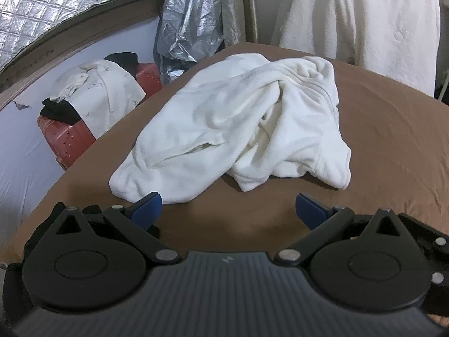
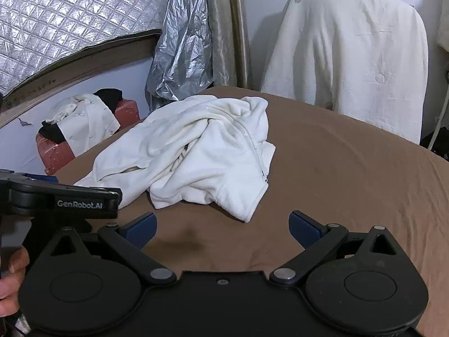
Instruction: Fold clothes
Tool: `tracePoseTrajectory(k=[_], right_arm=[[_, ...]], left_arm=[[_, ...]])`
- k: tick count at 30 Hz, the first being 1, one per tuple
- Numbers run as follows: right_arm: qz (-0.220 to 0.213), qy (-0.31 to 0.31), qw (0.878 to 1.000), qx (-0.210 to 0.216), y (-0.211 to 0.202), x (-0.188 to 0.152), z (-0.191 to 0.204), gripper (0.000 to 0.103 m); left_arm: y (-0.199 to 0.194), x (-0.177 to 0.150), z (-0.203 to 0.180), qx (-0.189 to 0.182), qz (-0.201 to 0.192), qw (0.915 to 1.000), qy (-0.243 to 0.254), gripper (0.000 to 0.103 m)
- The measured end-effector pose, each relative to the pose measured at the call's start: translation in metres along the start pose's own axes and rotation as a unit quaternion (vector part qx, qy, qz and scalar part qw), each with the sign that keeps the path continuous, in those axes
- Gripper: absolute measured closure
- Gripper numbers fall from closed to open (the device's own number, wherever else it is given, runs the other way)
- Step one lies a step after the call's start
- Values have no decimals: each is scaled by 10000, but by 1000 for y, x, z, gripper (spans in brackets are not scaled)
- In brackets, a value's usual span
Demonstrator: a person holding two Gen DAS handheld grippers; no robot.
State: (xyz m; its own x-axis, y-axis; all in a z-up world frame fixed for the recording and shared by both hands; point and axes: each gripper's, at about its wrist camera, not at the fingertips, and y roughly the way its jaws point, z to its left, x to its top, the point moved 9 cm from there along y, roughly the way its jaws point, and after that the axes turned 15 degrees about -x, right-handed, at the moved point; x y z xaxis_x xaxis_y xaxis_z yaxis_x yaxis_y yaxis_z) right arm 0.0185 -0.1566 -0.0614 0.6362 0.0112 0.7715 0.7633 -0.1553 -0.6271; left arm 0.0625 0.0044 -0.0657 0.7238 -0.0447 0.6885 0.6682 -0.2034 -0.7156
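A white fleece zip jacket lies crumpled in a heap on the brown bed cover. It also shows in the right wrist view, with its zipper facing right. My left gripper is open and empty, just in front of the jacket's near edge. My right gripper is open and empty, a little short of the jacket's lower hem. The left gripper's body shows at the left of the right wrist view.
A red suitcase with white and black clothes piled on it stands left of the bed. A white cloth hangs at the back right. Silver foil sheeting hangs at the back. Brown cover stretches to the right.
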Motion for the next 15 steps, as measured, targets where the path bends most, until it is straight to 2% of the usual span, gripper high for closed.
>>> tracePoseTrajectory(k=[6, 8, 15], right_arm=[[31, 77, 9999, 145, -3, 2, 2, 1], [18, 84, 9999, 140, -4, 2, 3, 1], [-43, 135, 9998, 100, -9, 4, -1, 1]], left_arm=[[10, -1, -4, 148, 190, 9997, 107, 0], [3, -1, -5, 199, -8, 9997, 160, 0], [-1, -1, -4, -130, -44, 9999, 81, 0]])
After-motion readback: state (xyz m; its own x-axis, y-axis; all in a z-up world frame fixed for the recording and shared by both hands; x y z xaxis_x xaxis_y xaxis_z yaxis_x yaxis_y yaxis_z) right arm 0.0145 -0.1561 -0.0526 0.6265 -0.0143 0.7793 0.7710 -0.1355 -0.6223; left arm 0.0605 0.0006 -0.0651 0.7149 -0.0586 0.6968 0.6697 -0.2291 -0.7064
